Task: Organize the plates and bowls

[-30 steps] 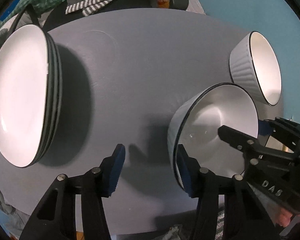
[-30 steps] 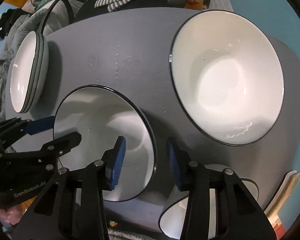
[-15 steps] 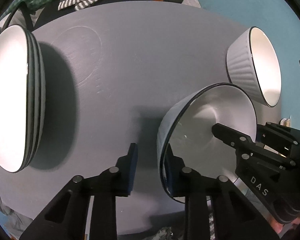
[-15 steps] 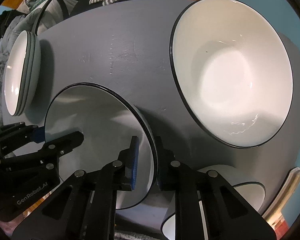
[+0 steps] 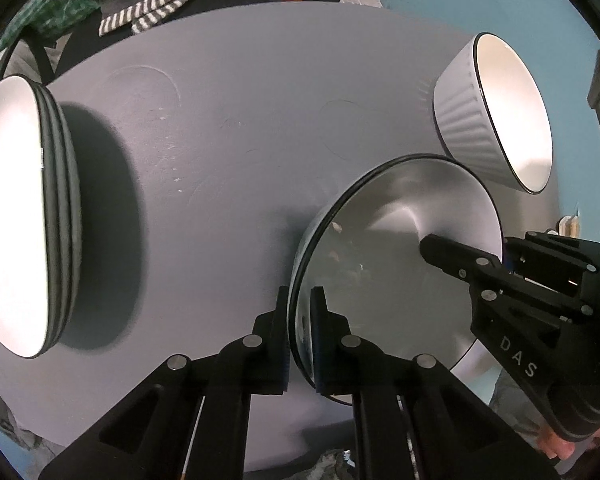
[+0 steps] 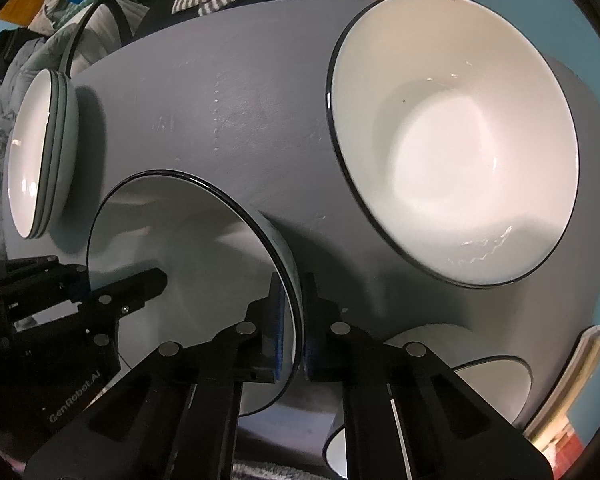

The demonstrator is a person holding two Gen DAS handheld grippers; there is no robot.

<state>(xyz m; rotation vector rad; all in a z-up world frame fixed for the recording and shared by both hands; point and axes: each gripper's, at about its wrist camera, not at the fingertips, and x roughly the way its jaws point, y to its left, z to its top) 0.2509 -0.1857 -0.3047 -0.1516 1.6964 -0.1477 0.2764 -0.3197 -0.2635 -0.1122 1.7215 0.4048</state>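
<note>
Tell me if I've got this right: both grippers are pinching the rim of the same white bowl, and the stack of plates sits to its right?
Nearly. Both the left gripper and right gripper do pinch that bowl, but the stack of plates sits to its left, as the left wrist view shows.

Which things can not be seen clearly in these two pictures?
- Third bowl, right wrist view: mostly hidden behind the right gripper.
- Plate stack, left wrist view: cut by the left edge; count unclear.
- Held bowl: its underside is hidden, and the left gripper covers the near rim.
</note>
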